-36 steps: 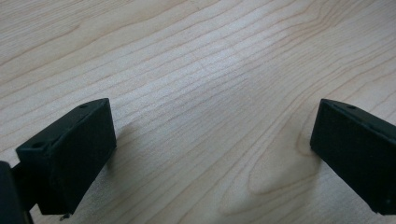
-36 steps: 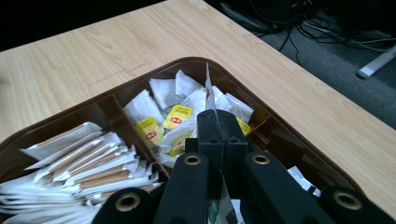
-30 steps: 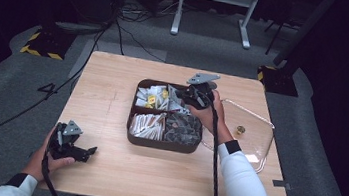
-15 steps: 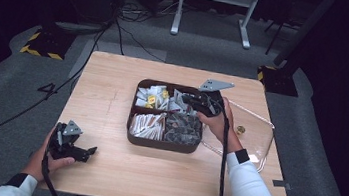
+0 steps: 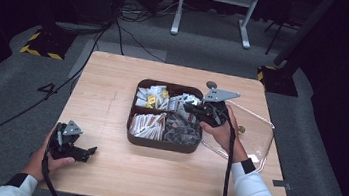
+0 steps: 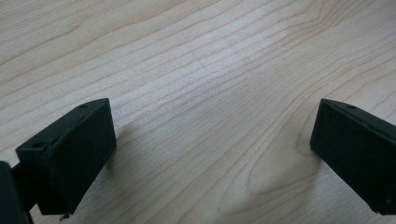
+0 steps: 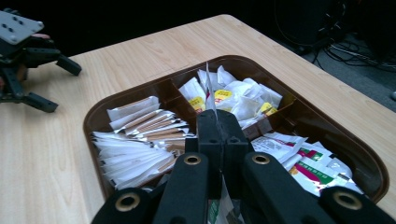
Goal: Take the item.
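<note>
A brown compartment tray [image 5: 161,146] sits mid-table, filled with paper sachets in white, brown, yellow-labelled and green-red kinds. My right gripper [image 5: 190,108] hovers over the tray's right side with its jaws pointing left. In the right gripper view it [image 7: 217,119] is shut on a thin white sachet [image 7: 208,91] that stands edge-up between the pads, above the tray [image 7: 140,95]. My left gripper [image 5: 89,152] rests on the table at the front left, held by a hand. Its jaws stand wide open [image 6: 212,149] over bare wood. It also appears far off as the left gripper [image 7: 65,88].
A clear plastic lid [image 5: 258,138] lies flat just right of the tray, with a small golden object [image 5: 241,130] on it. Cables trail from both grippers toward the table's front edge. Dark floor, cables and a white stand lie beyond the table.
My right gripper has shifted to the right and slightly nearer over the tray, still shut on the sachet. The left gripper has stayed in place.
</note>
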